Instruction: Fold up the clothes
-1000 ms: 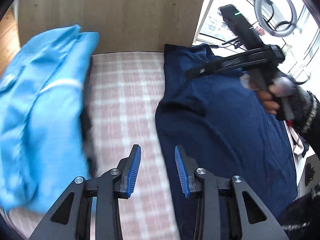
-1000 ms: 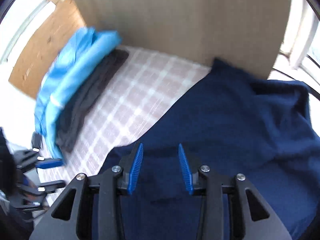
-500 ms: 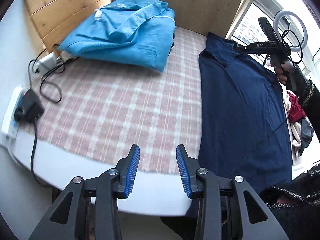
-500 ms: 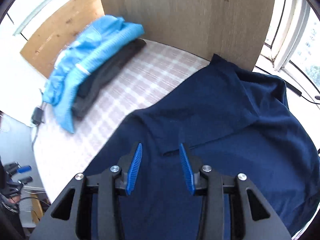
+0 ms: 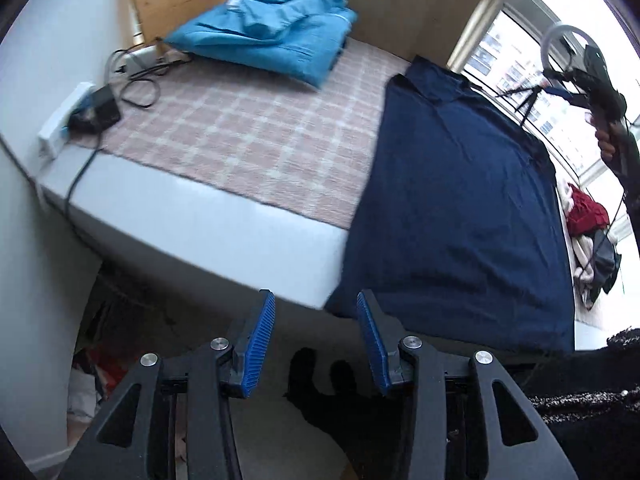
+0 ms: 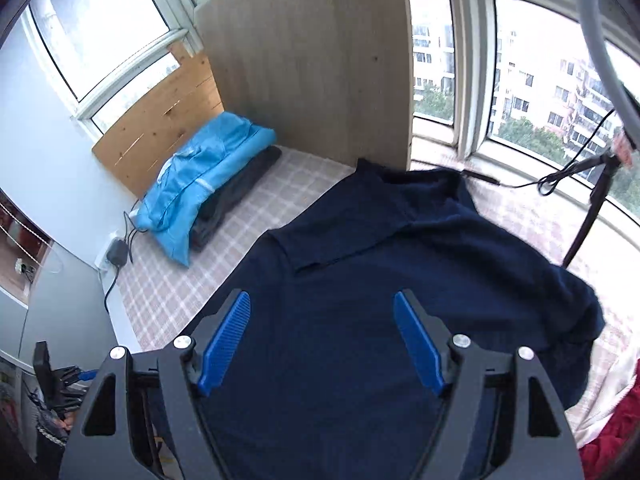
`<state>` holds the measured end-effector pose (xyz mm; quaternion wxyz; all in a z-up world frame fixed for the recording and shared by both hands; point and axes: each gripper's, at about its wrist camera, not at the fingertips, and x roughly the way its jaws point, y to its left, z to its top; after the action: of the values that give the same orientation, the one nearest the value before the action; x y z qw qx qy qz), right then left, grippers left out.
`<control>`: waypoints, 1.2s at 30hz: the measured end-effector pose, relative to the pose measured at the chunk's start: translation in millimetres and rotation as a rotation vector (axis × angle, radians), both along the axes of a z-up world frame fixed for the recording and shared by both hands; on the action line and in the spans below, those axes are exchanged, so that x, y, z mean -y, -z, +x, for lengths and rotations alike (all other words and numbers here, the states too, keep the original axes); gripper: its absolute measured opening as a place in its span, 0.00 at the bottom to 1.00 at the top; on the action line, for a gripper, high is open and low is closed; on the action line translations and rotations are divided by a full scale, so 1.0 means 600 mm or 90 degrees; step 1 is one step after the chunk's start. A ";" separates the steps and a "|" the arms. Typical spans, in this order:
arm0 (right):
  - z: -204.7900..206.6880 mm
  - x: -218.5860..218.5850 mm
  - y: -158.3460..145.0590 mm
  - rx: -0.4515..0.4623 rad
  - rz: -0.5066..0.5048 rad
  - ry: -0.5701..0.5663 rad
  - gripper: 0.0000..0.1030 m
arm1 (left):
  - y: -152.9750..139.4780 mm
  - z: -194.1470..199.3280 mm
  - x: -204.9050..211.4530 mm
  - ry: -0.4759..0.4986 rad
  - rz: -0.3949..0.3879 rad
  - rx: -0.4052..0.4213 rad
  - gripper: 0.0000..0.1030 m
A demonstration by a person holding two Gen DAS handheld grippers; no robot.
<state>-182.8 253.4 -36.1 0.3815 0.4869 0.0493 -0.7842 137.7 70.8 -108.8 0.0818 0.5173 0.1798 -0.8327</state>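
Two jaws of the left hand-held gripper are opening with nothing between them, hovering off the tabletop edge just beside the near hem corner of the navy shirt. The shirt lies spread along the right side of the checked cloth, a folded light-blue garment well apart at the back.

From the right wrist, the right hand-held gripper is opening wide above the navy shirt, holding nothing. The fabric looks soft, light and limp; hem corners or shoulders seem the surest holds
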 end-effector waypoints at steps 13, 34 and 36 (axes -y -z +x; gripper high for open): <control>-0.062 0.288 0.158 0.105 0.085 -0.020 0.72 | 0.080 -0.082 -0.048 0.083 0.007 0.052 0.39; -0.088 0.415 0.281 0.109 0.292 0.113 0.38 | 0.082 -0.075 0.008 0.180 0.099 0.001 0.30; -0.085 0.411 0.279 0.103 0.291 0.105 0.31 | 0.083 -0.072 0.011 0.188 0.105 0.002 0.31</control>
<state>-234.0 6.6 -203.8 0.1986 0.6243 0.1546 -0.7395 94.6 64.0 -158.6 -0.0840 0.5442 0.1693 -0.8174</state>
